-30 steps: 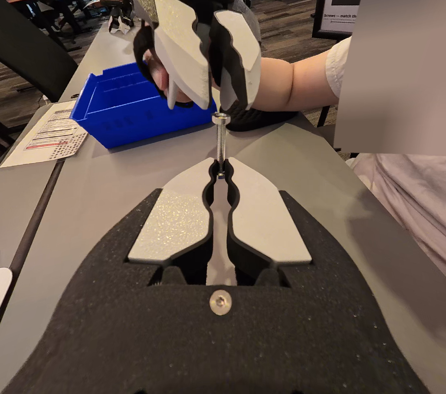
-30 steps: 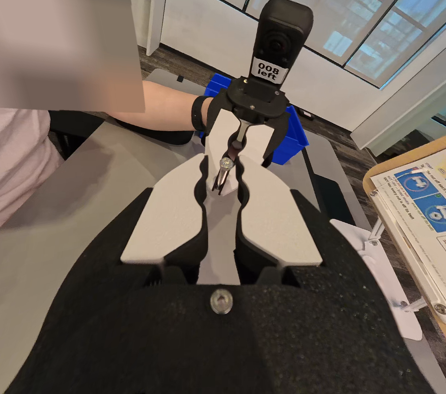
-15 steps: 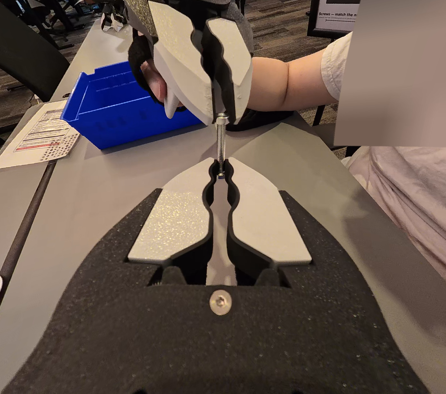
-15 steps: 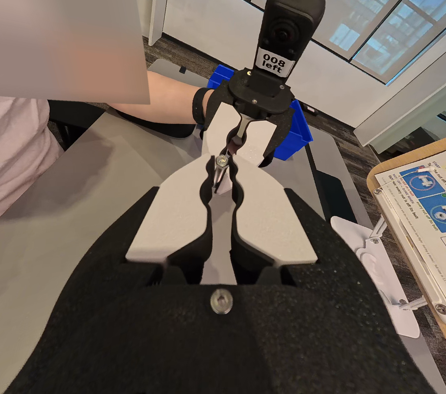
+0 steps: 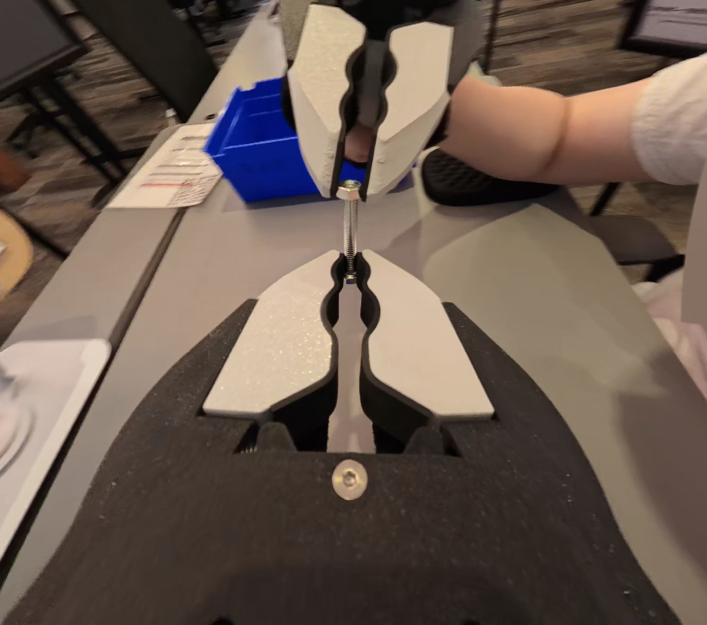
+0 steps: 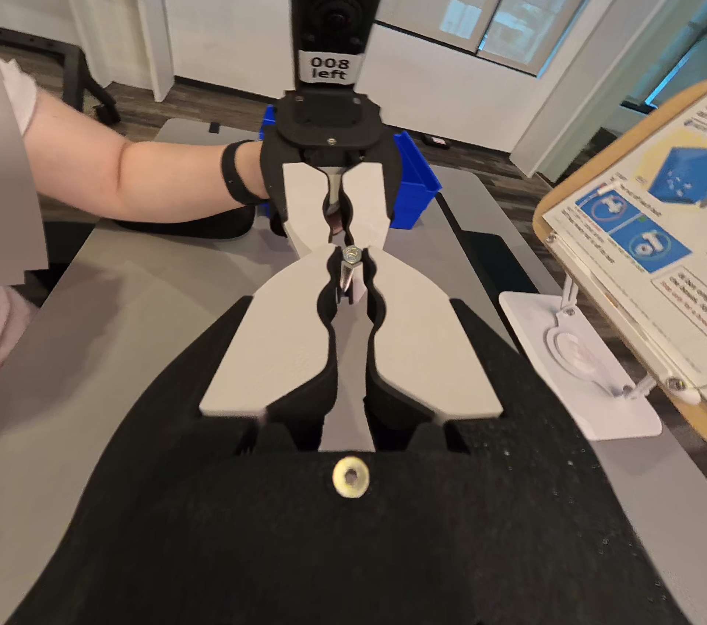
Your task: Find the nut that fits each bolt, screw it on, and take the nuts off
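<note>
I see a thin, shiny silver bolt (image 5: pixel 350 224) with a six-sided head and fine threads all along it. My left tool (image 5: pixel 350 254) is clamped on its lower end, where a small nut (image 5: pixel 349 276) sits between the tips. My right tool (image 6: pixel 350 252) comes down from above, and its tips are pinched on the bolt's head. The bolt stands upright in the air above the grey tabletop (image 5: pixel 229 262). Behind the bolt is a blue bin (image 5: pixel 252 147), well apart from it. A paper sheet (image 5: pixel 172 166) lies left of the bin. The tabletop around the bolt is bare, with open room on both sides.
</note>
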`<action>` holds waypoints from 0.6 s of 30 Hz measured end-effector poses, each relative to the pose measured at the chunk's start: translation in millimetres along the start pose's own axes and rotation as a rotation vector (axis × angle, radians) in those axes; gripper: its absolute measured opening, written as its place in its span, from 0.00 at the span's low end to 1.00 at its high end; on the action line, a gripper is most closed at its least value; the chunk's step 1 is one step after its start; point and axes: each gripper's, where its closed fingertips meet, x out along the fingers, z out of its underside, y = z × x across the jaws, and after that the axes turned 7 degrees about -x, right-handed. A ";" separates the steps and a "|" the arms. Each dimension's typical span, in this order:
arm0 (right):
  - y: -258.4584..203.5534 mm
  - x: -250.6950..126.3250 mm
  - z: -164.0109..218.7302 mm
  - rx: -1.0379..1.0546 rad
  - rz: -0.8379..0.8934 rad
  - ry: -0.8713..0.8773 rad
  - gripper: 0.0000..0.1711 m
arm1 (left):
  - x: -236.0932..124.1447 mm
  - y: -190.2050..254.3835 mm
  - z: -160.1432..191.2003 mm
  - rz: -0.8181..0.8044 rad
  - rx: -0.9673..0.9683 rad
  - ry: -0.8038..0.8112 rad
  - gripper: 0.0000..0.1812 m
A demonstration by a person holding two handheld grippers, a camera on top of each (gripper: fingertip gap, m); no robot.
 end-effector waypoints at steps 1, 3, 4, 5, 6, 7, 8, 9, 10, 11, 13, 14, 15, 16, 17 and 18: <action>3.6 1.1 1.4 0.031 0.020 -0.007 0.06 | -0.2 -4.1 0.4 -0.031 -0.001 -0.007 0.02; 11.0 3.2 4.1 0.107 0.061 -0.017 0.06 | -0.9 -12.5 1.4 -0.095 -0.005 -0.022 0.03; 14.9 4.2 5.7 0.146 0.087 -0.020 0.06 | -1.4 -17.0 1.7 -0.130 -0.006 -0.028 0.03; 17.2 5.2 6.6 0.182 0.103 -0.017 0.06 | -1.5 -19.8 2.3 -0.152 -0.008 -0.034 0.03; 19.8 6.0 7.8 0.215 0.125 -0.018 0.06 | -1.7 -22.9 2.6 -0.175 -0.014 -0.038 0.03; 23.2 6.4 9.6 0.242 0.156 -0.024 0.06 | -2.1 -26.6 3.0 -0.204 -0.019 -0.043 0.03; 25.2 7.0 10.1 0.261 0.180 -0.022 0.06 | -1.9 -28.8 3.3 -0.225 -0.019 -0.047 0.03; 26.5 7.6 10.8 0.277 0.202 -0.024 0.06 | -1.7 -30.2 3.7 -0.240 -0.023 -0.052 0.03; 28.1 7.9 11.6 0.288 0.228 -0.029 0.06 | -1.7 -32.2 4.0 -0.260 -0.027 -0.058 0.03; 29.3 8.1 12.0 0.293 0.252 -0.033 0.06 | -2.0 -33.9 4.0 -0.280 -0.021 -0.063 0.03; 31.0 7.8 12.4 0.309 0.289 -0.037 0.06 | -2.3 -35.8 3.7 -0.311 -0.016 -0.073 0.03; 31.6 7.4 12.3 0.321 0.303 -0.036 0.06 | -2.6 -36.6 3.3 -0.327 -0.015 -0.075 0.03; 32.2 7.0 12.1 0.333 0.313 -0.031 0.06 | -2.7 -37.3 2.8 -0.344 -0.008 -0.079 0.03; 32.6 6.6 12.2 0.344 0.320 -0.029 0.06 | -2.9 -38.1 2.6 -0.364 0.004 -0.087 0.03; 32.4 6.7 12.7 0.351 0.322 -0.031 0.06 | -2.8 -38.7 3.1 -0.381 0.018 -0.099 0.03; 32.2 6.7 12.8 0.351 0.322 -0.033 0.06 | -2.6 -38.7 3.3 -0.390 0.027 -0.107 0.03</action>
